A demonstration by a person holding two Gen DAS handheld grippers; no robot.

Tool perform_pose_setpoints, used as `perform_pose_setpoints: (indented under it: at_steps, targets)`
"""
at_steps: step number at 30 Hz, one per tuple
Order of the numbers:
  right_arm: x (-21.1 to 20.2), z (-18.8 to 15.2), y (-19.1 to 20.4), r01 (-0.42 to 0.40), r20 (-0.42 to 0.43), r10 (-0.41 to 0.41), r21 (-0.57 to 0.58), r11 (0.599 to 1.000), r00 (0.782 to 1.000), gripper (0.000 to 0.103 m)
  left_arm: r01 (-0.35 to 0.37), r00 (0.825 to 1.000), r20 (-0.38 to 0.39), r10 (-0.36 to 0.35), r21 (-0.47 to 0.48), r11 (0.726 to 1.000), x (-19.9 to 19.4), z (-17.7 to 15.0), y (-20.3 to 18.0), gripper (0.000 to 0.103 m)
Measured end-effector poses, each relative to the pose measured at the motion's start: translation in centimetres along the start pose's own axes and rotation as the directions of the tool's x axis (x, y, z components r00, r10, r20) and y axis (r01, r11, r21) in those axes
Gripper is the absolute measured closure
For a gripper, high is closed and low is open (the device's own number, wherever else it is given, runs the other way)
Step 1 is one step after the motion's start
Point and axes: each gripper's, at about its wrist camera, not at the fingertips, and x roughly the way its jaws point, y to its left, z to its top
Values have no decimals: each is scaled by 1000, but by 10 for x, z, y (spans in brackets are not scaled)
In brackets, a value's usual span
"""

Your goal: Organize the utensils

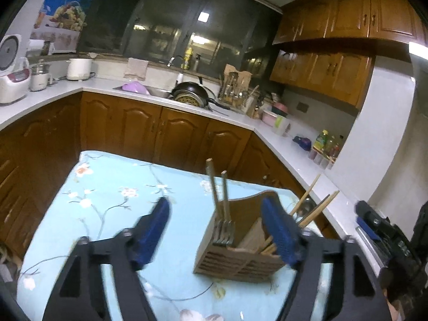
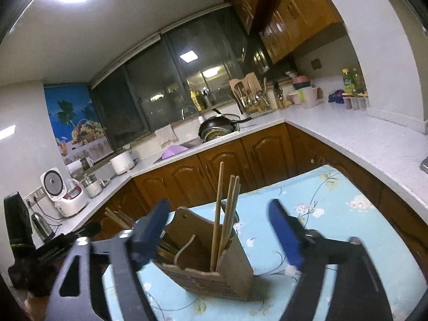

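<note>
Two pairs of tongs stand spread wide, with nothing pinched in either. The left tongs (image 1: 216,230) show blue pads, a little blurred; in the left wrist view the right-hand pad overlaps the wooden holder (image 1: 240,251), though whether it touches cannot be told. The right tongs (image 2: 219,232) also frame the holder in their own view, with the left-hand pad in front of its back board and the other pad well clear of it.

The holder is a brown slatted box with a taller curved back board and inner compartments. It stands upright on the surface (image 1: 112,187), which is covered by a light blue cloth printed with pale blossoms and thin branches. Two forks (image 1: 223,214) stand tines down in the front-left compartment as the left wrist view shows it, handles leaning slightly left. Several chopsticks (image 2: 227,214) stand in the compartment on the far side, leaning outward.

Beyond the cloth runs an L-shaped kitchen counter (image 2: 347,139) with brown cabinet doors below. A sink (image 1: 149,91) holds a dark pan (image 1: 191,91), and a rice cooker (image 1: 12,80) sits at the far left.
</note>
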Motion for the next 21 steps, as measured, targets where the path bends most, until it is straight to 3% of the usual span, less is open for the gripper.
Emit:
perform_pose_setpoints:
  at_steps: [4, 12, 21]
  targets:
    - [-18, -20, -3, -13, -19, 13, 3, 1000, 1000, 11, -43, 999, 0, 43, 5, 999, -22, -21, 6, 16]
    - [-50, -68, -2, -14, -102, 12, -20, 1000, 995, 11, -82, 995, -65, 80, -36, 996, -67, -66, 15, 15]
    - [-95, -109, 10, -24, -135, 12, -88, 996, 991, 5, -103, 992, -72, 101, -29, 994, -132, -102, 11, 14]
